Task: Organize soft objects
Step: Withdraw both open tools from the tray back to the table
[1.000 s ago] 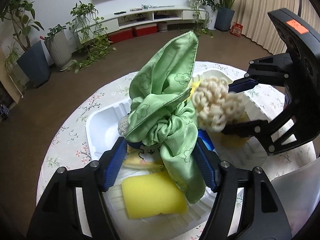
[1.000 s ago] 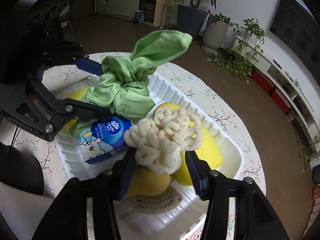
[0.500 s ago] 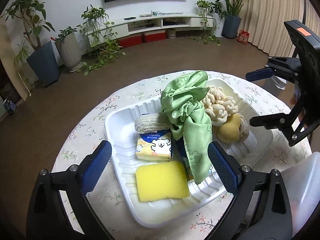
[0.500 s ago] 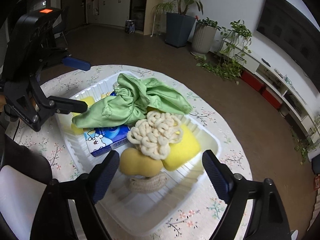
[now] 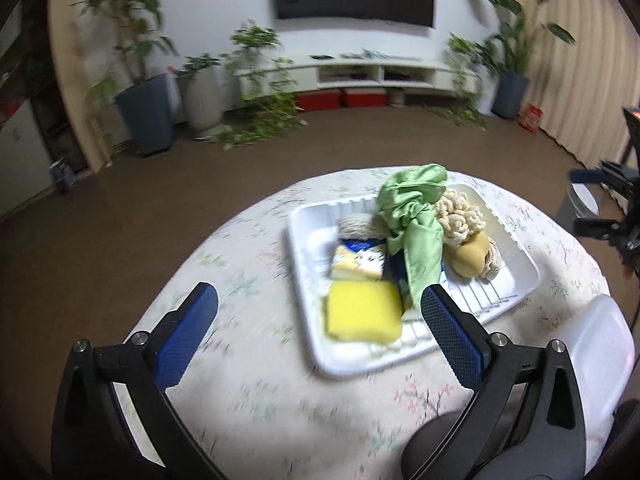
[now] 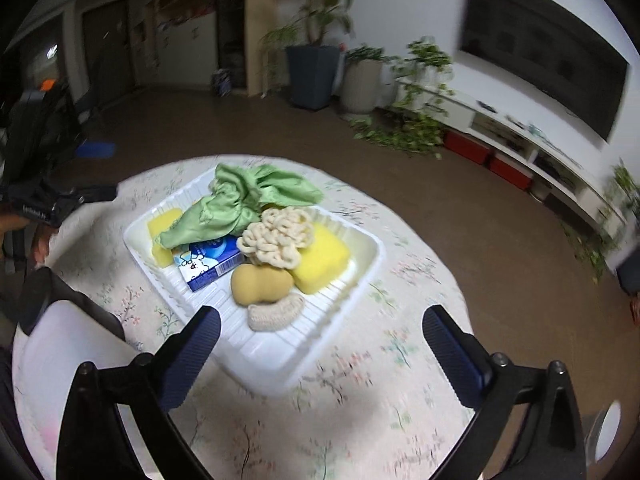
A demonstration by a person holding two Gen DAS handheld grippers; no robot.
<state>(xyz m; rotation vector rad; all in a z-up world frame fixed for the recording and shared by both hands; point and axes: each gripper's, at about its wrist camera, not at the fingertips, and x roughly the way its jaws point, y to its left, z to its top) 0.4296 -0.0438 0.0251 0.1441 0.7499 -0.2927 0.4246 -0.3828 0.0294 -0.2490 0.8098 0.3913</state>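
Note:
A white tray (image 5: 516, 280) (image 6: 280, 364) sits on the round floral table. In it lie a green cloth (image 5: 416, 220) (image 6: 240, 200), a cream knitted piece (image 5: 460, 216) (image 6: 276, 236), a yellow sponge (image 5: 362, 312) (image 6: 324, 260), a tan gourd-shaped sponge (image 5: 470, 256) (image 6: 260, 284), a blue tissue pack (image 6: 208, 264) (image 5: 356, 260) and a woven pad (image 6: 276, 312). My left gripper (image 5: 316, 320) is open and empty, pulled back from the tray's near left. My right gripper (image 6: 320, 340) is open and empty, back from the tray's near corner.
The round table (image 5: 248, 360) (image 6: 380, 420) has a floral cloth. A translucent white lid or bin (image 5: 600, 356) (image 6: 52, 360) lies at the table edge near me. Potted plants and a TV shelf stand far off across the brown floor.
Both grippers let go of the green cloth and the cream knitted piece, which now lie in the tray. Both grippers opened and drew back and away from the tray.

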